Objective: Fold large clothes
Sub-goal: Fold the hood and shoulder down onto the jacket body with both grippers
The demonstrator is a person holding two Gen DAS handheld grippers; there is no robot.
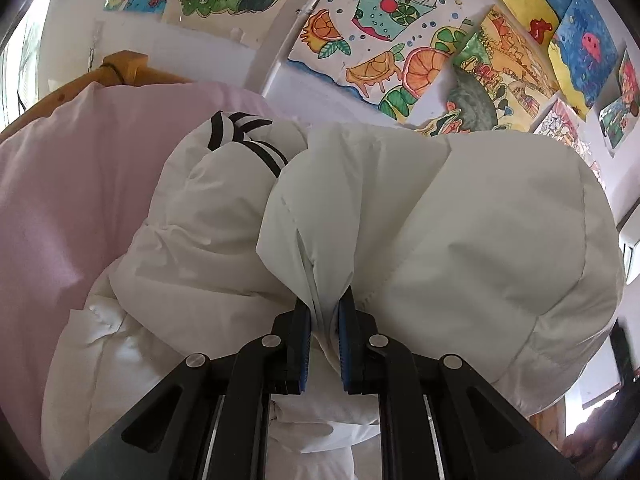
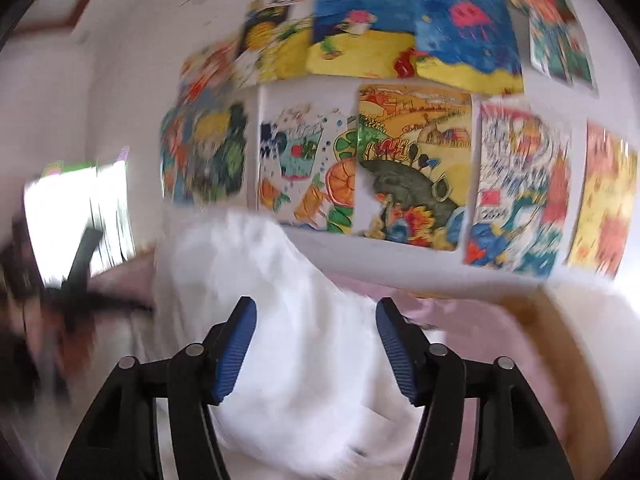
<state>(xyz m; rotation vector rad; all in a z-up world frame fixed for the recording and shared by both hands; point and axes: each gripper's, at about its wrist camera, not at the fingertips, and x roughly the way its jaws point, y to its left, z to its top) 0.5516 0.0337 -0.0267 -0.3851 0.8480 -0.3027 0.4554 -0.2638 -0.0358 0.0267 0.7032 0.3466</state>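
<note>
- Right wrist view is smeared w/ motion blur; we can't make out fabric detail there, and the dark shapes at far left are too blurred to name.
- In left wrist view the white puffer jacket (image 1: 460, 240) fills most of the frame, hiding whatever lies under and behind it; its lower part is cut off by the tong arms.
- Left gripper (image 1: 324, 320): jaws narrow, nearly together, blue pads pinching a gathered fold of the jacket's white fabric btwn them. Fabric bunches up and fans out above the pinch.
- Black-and-white striped trim (image 1: 248, 136) shows at the jacket's upper left, partly tucked behind a puffed panel; we can't tell if it's collar or cuff.
- Right gripper (image 2: 316, 340): jaws wide apart, nothing clamped. Blurred white jacket (image 2: 296, 320) sits btwn and behind the fingers; whether a pad touches it we can't tell.
- Jacket rests on/against pink bedding (image 1: 72, 184), which runs along its left side in left wrist view and shows again as pink blur at right in the other view.
- Wooden bed frame (image 1: 124, 66) peeks above the bedding; a brown wooden curve also at lower right in right wrist view.
- White wall behind carries many colourful children's drawings (image 1: 372, 48), incl. orange slices, a blue sea scene w/ pink jellyfish.
- Bright window (image 2: 76, 216) at left in right wrist view, washed out.
</note>
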